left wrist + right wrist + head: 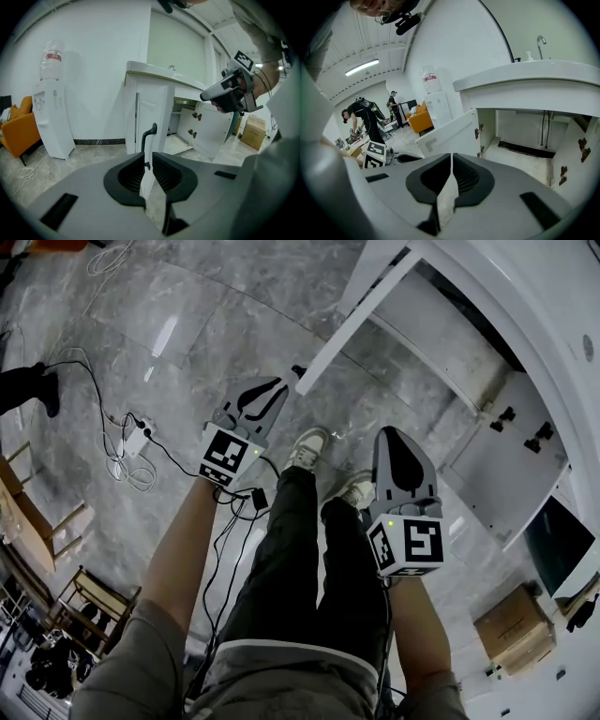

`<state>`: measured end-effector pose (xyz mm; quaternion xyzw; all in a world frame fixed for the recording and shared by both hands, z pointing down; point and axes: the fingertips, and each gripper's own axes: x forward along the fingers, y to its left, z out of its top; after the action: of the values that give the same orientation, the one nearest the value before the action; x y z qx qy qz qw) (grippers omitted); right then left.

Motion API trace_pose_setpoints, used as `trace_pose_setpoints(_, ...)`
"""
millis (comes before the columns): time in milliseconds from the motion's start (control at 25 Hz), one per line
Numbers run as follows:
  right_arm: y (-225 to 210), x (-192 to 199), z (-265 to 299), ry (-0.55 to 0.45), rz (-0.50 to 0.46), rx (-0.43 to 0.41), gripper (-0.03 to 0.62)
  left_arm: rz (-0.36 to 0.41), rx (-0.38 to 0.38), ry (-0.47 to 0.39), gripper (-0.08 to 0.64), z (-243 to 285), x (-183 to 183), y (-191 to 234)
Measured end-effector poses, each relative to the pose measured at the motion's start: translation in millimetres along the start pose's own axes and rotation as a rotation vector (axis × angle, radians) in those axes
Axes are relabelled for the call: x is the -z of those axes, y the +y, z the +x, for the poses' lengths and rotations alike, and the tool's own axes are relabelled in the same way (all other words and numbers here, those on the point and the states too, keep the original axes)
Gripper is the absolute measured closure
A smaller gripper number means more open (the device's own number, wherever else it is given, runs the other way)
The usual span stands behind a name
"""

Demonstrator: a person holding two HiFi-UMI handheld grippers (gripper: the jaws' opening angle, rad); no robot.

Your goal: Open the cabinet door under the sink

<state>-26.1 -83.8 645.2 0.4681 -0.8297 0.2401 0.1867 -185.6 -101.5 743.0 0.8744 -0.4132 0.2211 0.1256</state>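
Note:
The white sink cabinet [553, 296] stands at the upper right with both doors swung out. In the head view my left gripper [286, 382] has its tips at the free edge of the left door [361, 315]. In the left gripper view my left gripper [147, 161] is shut on the lower part of that door's black vertical handle [148, 136], and the white door [157, 108] fills the gap behind. My right gripper [392, 435] hangs over the floor in front of the open cabinet. It is shut [451, 164] with nothing held and faces the bare cabinet floor [525, 157]. The right door [506, 460] stands wide open.
The person's legs and shoes [305, 446] stand between the grippers. A power strip with cables [136, 439] lies on the floor at left, near wooden chairs [37, 521]. A cardboard box [516, 629] sits at lower right. A water dispenser [49, 117] and an orange armchair [16, 133] stand left of the cabinet.

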Motion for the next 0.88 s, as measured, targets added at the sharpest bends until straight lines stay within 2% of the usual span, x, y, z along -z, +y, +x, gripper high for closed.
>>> trace_pose_setpoints(440,4,-43,-38,-0.019,-0.028,0.009,0.557,-0.089,-0.051,-0.072,0.522,-47,-69,-7)
trace_pose_setpoints(600,6,-64,-58,-0.023,-0.048,0.010,0.557,-0.076,-0.052,-0.064,0.522,-64,-99,-19)
trace_pose_setpoints(880,2,-114,-101,-0.071,-0.061,0.030,0.557,-0.040,-0.048,-0.097,0.525,-88,-177,-43)
